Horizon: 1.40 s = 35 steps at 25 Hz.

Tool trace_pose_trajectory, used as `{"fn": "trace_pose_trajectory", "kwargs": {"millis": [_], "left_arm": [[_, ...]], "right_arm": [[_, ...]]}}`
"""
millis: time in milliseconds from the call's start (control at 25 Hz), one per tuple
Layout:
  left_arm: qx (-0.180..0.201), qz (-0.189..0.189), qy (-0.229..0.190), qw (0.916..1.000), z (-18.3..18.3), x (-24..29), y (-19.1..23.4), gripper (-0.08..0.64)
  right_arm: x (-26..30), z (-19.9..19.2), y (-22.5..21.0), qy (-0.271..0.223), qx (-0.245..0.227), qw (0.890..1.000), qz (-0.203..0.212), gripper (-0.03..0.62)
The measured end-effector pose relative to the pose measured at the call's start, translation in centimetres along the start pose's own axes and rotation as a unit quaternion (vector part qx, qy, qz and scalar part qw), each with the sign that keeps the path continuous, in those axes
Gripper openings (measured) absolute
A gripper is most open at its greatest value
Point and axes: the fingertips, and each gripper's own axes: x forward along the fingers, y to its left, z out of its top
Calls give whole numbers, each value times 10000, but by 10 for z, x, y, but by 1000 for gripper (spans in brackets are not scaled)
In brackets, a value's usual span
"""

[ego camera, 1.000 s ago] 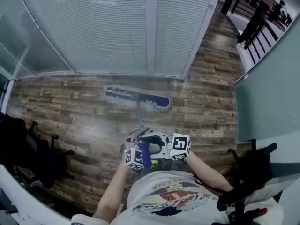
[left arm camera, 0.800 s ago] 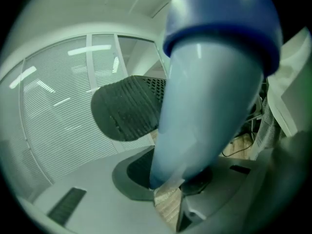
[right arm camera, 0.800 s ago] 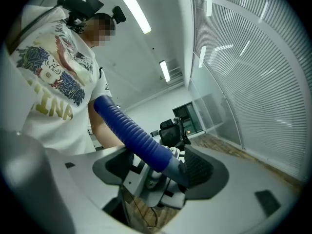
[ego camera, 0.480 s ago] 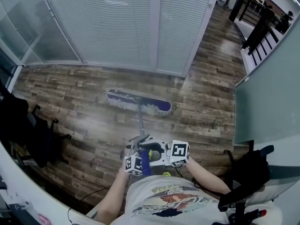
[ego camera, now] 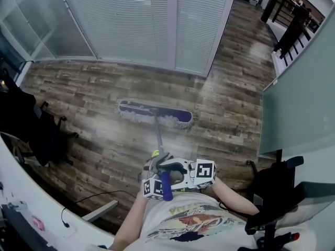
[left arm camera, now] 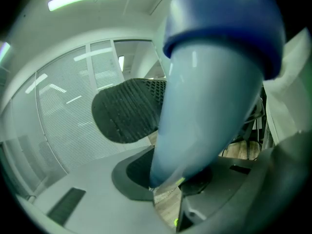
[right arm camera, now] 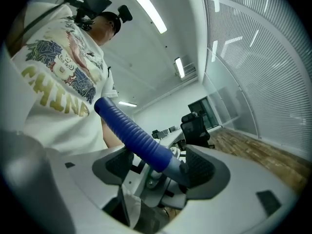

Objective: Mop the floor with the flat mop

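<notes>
The left gripper point(left arm camera: 195, 130) and right gripper point(right arm camera: 161, 165) each have their jaws clamped on the mop handle point(ego camera: 158, 135), whose flat mop head point(ego camera: 155, 114) rests on the wooden floor point(ego camera: 89, 88) well ahead

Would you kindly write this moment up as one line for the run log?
left gripper: shut on handle | right gripper: shut on handle | mop head: flat on floor

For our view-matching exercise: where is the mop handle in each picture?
Head view: the handle runs down the middle, just below centre.
Left gripper view: it fills the centre-right, close up.
Right gripper view: its blue end crosses the centre diagonally.
Shared landmark: the blinds.
</notes>
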Motion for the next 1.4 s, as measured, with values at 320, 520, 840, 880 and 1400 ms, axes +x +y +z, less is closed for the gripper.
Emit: {"fn": "trace_pose_trajectory", "kwargs": {"millis": [320,520,840,880,1400], "left_arm": [[235,-124,55,9996,-7,-3,-18,77],[22,-6,-52,10000,-6,0,9,77],[54,-67,-111,9999,-30,34,86,77],[26,-74,-138,9999,-32,40,102,77],[-21,-326,-321,9990,-70,108,294,77]], "right_arm": [[-1,-15,10,49,-48,10000,68,319],[11,0,-7,71,-44,9995,311,319],[41,21,-88,166,-42,9994,295,321],[47,27,-103,162,-42,9995,269,321],[120,102,-292,36,20,9998,-183,321]]}}
